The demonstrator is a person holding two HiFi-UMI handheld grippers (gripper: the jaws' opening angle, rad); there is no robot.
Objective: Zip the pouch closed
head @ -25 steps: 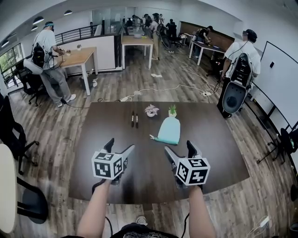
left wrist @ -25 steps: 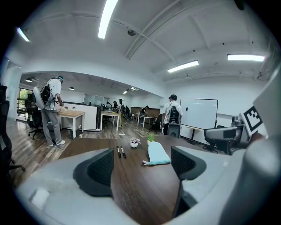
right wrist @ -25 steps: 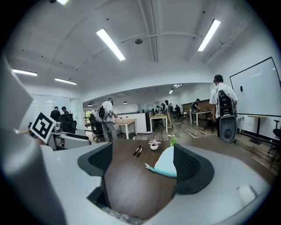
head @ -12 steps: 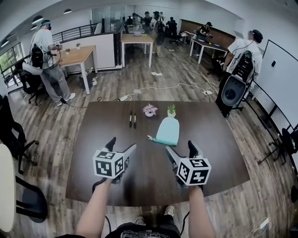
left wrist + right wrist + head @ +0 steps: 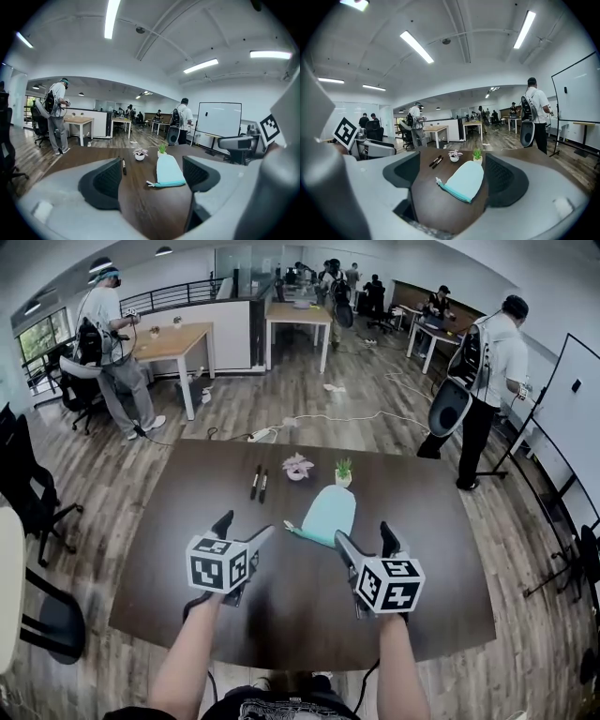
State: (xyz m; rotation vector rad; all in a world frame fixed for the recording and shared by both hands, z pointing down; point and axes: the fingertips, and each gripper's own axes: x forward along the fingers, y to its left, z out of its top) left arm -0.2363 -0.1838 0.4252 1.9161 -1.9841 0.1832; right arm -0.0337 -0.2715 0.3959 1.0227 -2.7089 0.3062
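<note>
**Both grippers wide open and empty, pouch finally in reach**

Left gripper [image 5: 246,526] and right gripper [image 5: 363,532] are in the same state: jaws spread apart, nothing between either pair, just bare table [image 5: 281,615] below. They hang side by side a little above the wood, pointing away from me.

What changed in the last second: the grippers barely shifted in the head view, but the whole view pushed forward. The pouch [image 5: 323,514] slid down the frame toward the tips. A second ago it lay clear ahead. Now its near edge sits just beyond the tips, between the two grippers. Each gripper view frames it between the jaws, but it's still out in front, not inside the gap. No contact yet.

The pouch lies flat, pale teal, with its rounded end pointing away toward the little green plant [image 5: 344,471]. The pink plant [image 5: 298,466] and two pens [image 5: 257,484] are further back on the left. The zipper [image 5: 452,191] runs along the near edge as a darker strip, and the pull tab [image 5: 438,180] sticks out at its left end. I honestly can't tell from these low angles how far the zipper is open.

So the approach looks basically done and the zipping hasn't started. My guess is one gripper pins the fabric while the other pinches the tab and drags it along. The tab is small and lying flat, so that's the fiddly grab.
</note>
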